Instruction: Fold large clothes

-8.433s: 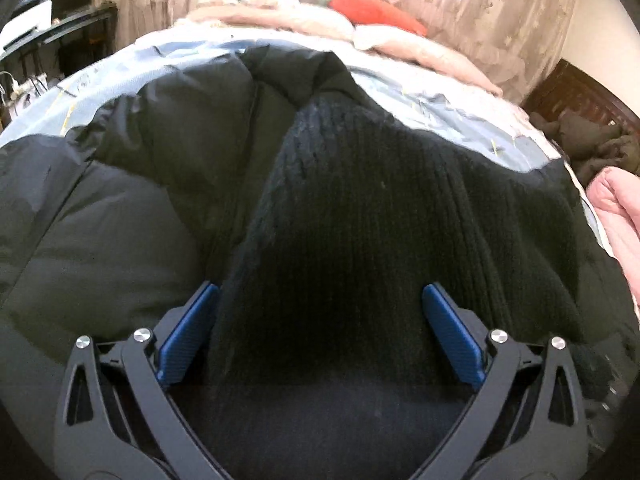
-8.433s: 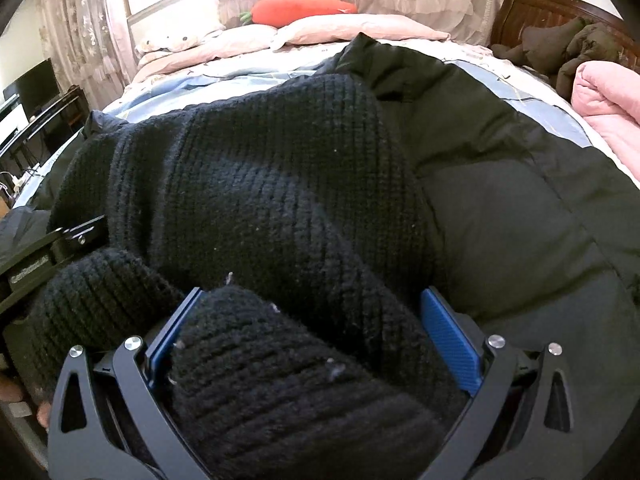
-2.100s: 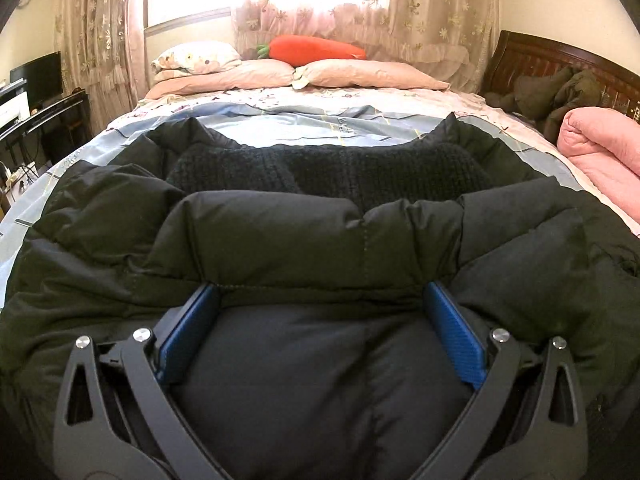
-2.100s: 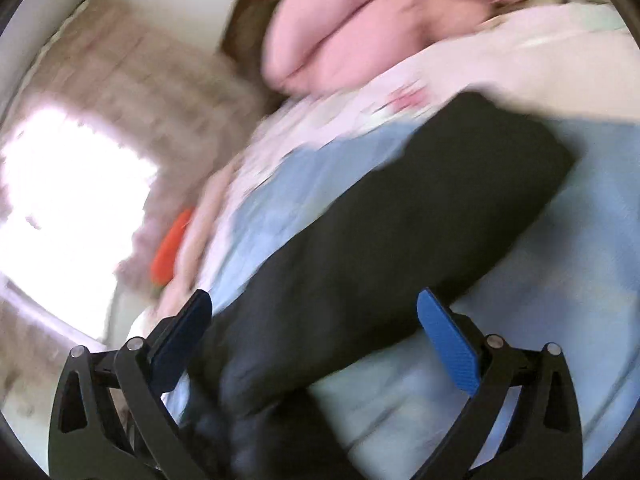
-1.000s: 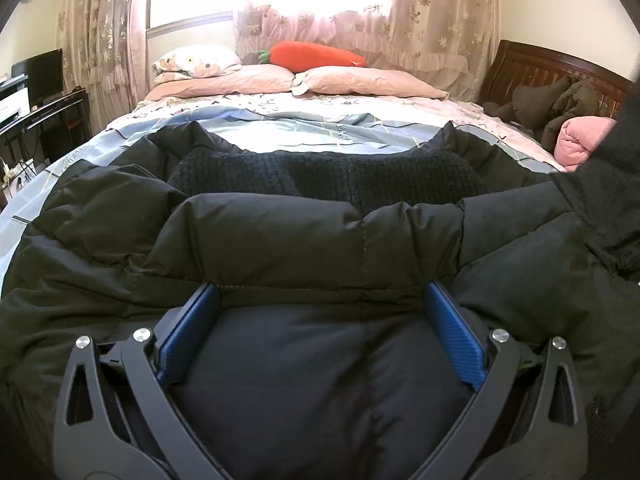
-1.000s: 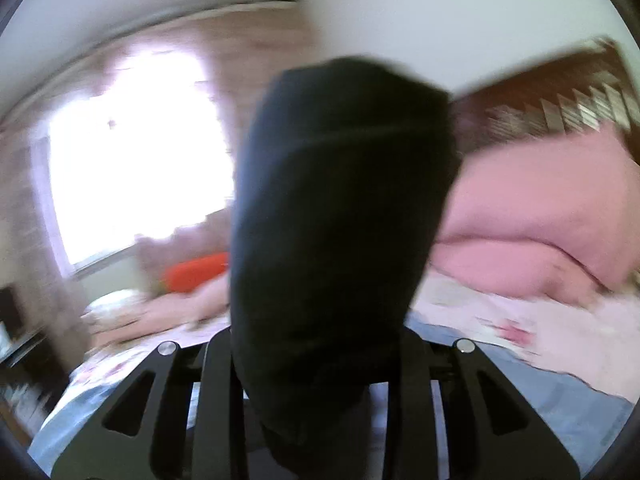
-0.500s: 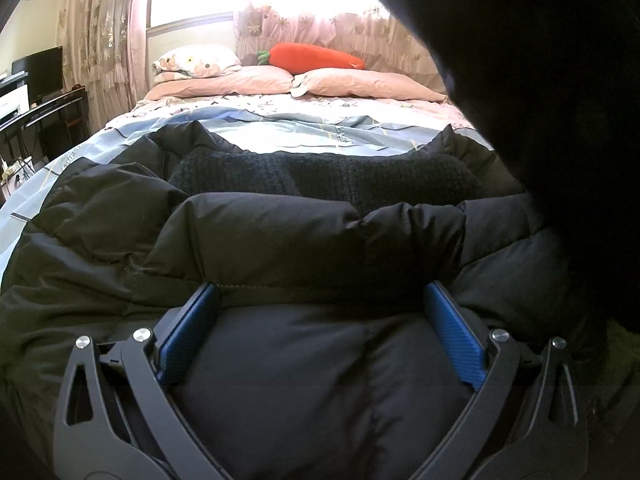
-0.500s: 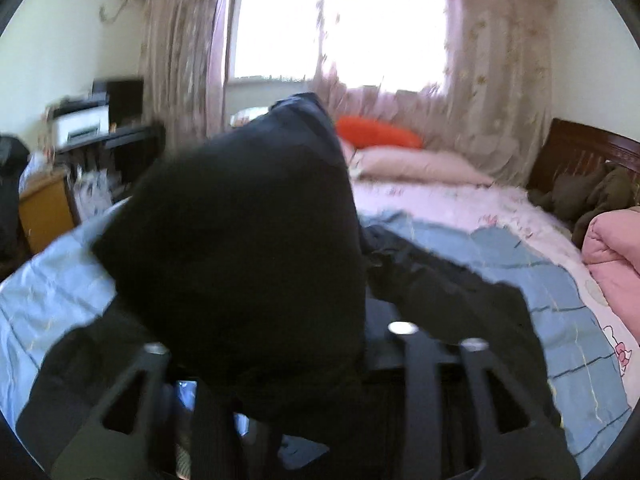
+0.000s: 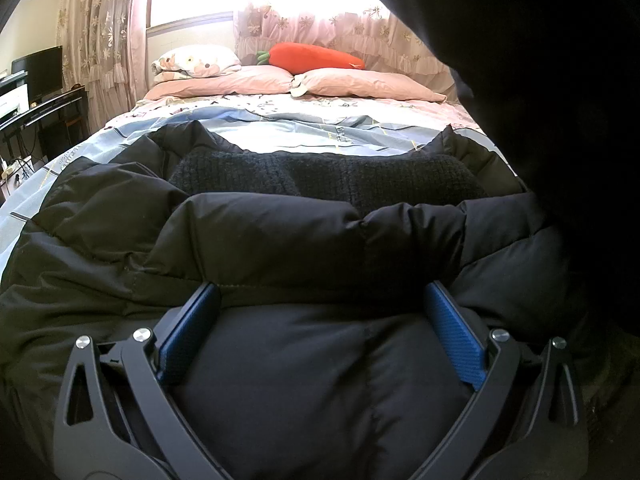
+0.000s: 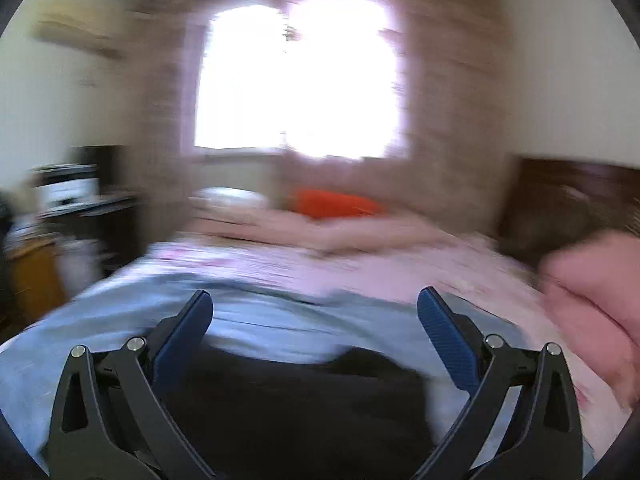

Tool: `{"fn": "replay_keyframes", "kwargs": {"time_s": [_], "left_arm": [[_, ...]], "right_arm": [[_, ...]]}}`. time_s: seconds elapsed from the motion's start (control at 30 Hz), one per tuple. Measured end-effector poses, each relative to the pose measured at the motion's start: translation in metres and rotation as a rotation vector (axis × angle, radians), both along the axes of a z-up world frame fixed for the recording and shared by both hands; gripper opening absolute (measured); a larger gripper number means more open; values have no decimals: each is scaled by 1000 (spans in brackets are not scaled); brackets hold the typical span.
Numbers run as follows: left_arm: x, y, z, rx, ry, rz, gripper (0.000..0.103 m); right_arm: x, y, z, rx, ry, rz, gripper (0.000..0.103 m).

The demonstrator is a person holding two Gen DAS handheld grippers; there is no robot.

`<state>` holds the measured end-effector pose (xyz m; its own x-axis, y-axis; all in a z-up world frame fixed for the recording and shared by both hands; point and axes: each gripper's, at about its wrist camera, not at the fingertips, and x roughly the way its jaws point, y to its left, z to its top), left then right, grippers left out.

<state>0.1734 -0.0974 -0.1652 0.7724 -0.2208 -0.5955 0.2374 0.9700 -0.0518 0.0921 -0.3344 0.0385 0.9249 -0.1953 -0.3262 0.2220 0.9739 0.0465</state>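
Left wrist view: the black puffer jacket (image 9: 312,240) lies on the bed (image 9: 304,120), its long axis across my fingers. My left gripper (image 9: 320,332) is spread wide, quilted bulk between the pads; I cannot tell whether they pinch. My right gripper (image 10: 316,340) is opening, empty, above the jacket's dark edge (image 10: 296,400). Left is nearer.

carrot plush (image 9: 310,58) on pink pillows (image 9: 352,86); monitor (image 9: 38,70) left

Jacket (image 9: 280,240): black, quilted. Knit (image 9: 328,176): black, ribbed. Sheet (image 9: 300,128): light blue, lined, floral pink border. Pillows (image 9: 360,86): pink. Carrot (image 9: 316,58): orange, green top. Curtains (image 9: 104,32): pink, flowered. Pads (image 9: 190,332): blue.
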Motion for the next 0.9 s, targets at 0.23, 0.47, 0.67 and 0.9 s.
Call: {"fn": "replay_keyframes", "kwargs": {"time_s": [0.23, 0.47, 0.67, 0.9], "left_arm": [[-1, 0, 1, -7, 1, -3, 101], [2, -2, 0, -17, 3, -2, 101], [4, -7, 0, -22, 7, 5, 101], [-6, 19, 29, -40, -5, 57, 101]], "right_arm": [[37, -140, -171, 502, 386, -353, 102], [54, -79, -182, 221, 424, -243, 102], [71, -38, -212, 0, 460, -243, 97], [73, -60, -230, 118, 486, -240, 101]]}}
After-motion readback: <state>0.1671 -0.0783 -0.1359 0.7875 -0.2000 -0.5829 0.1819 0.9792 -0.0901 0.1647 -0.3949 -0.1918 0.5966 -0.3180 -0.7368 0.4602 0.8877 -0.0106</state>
